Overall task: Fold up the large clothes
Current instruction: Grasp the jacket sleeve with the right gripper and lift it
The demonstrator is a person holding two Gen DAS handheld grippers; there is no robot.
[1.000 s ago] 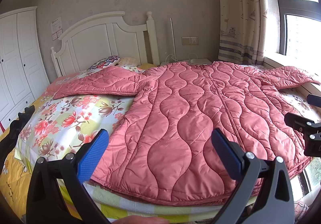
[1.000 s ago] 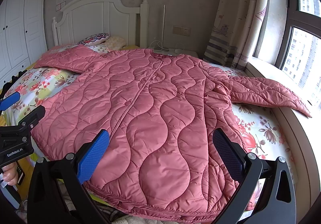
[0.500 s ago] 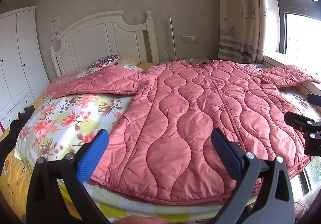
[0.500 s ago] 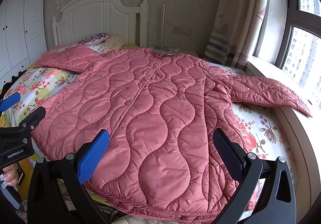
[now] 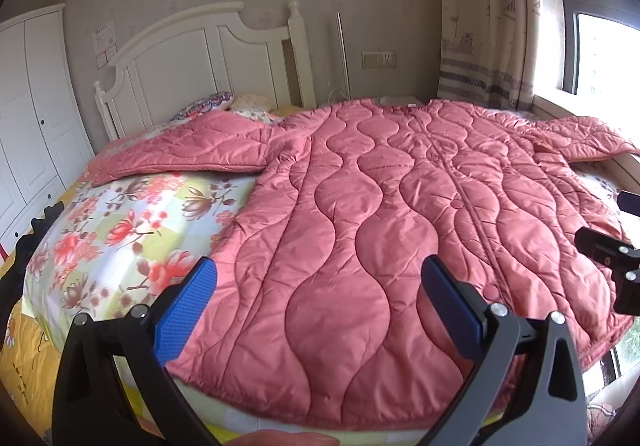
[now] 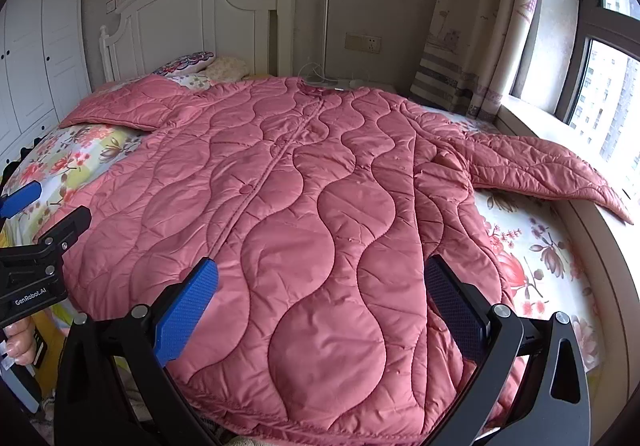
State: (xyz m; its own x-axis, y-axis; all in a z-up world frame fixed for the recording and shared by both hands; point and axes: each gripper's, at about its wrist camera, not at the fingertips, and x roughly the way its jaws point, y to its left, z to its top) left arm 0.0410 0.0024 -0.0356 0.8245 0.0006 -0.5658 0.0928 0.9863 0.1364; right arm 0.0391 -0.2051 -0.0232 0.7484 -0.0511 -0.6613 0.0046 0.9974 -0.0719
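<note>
"GenRobot.AI" stands in white letters on the left claw [image 6: 24, 202]'s black body.

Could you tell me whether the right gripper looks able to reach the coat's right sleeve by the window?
Probably yes: the right gripper is open, and the pink quilted coat's sleeve lies uncovered.

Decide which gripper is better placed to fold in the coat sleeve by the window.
Right. The right gripper, open, faces the coat half nearest that sleeve; the left gripper sits farther across.
</note>
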